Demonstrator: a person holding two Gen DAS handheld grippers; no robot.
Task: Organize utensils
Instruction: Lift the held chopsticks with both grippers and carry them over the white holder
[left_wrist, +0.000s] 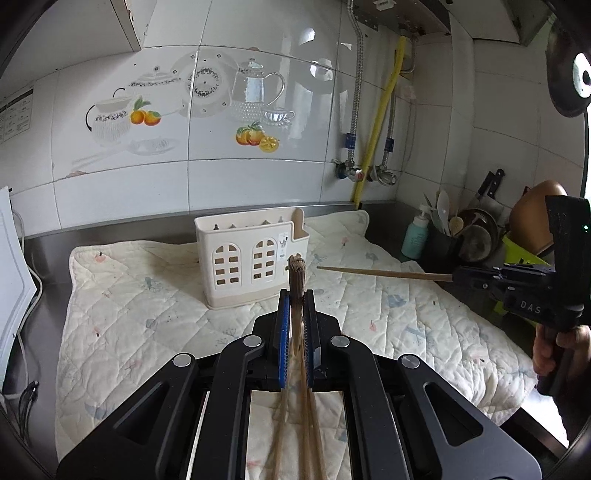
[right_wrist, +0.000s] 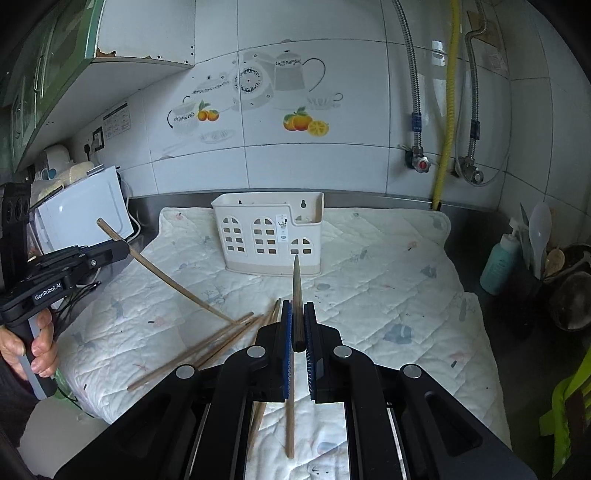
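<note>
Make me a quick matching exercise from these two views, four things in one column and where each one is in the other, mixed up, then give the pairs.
1. utensil holder
2. loose chopsticks
3. soap bottle
4. microwave

A. far left of the counter
B. upright at the back of the quilted mat
C. right end of the counter, by the dark pots
D. lying flat on the mat

Pairs: 1-B, 2-D, 3-C, 4-A

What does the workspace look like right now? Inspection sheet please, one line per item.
Surface: quilted mat over steel counter.
Job's things: cream utensil holder upright at mat's rear; loose chopsticks lying on mat.
Clutter: teal pump bottle, spoons and pans at right.
Grippers: left gripper shut on a chopstick; right gripper shut on another chopstick.
Cables: cords beside white appliance.
Surroundings: tiled wall, yellow pipe, metal hoses.
</note>
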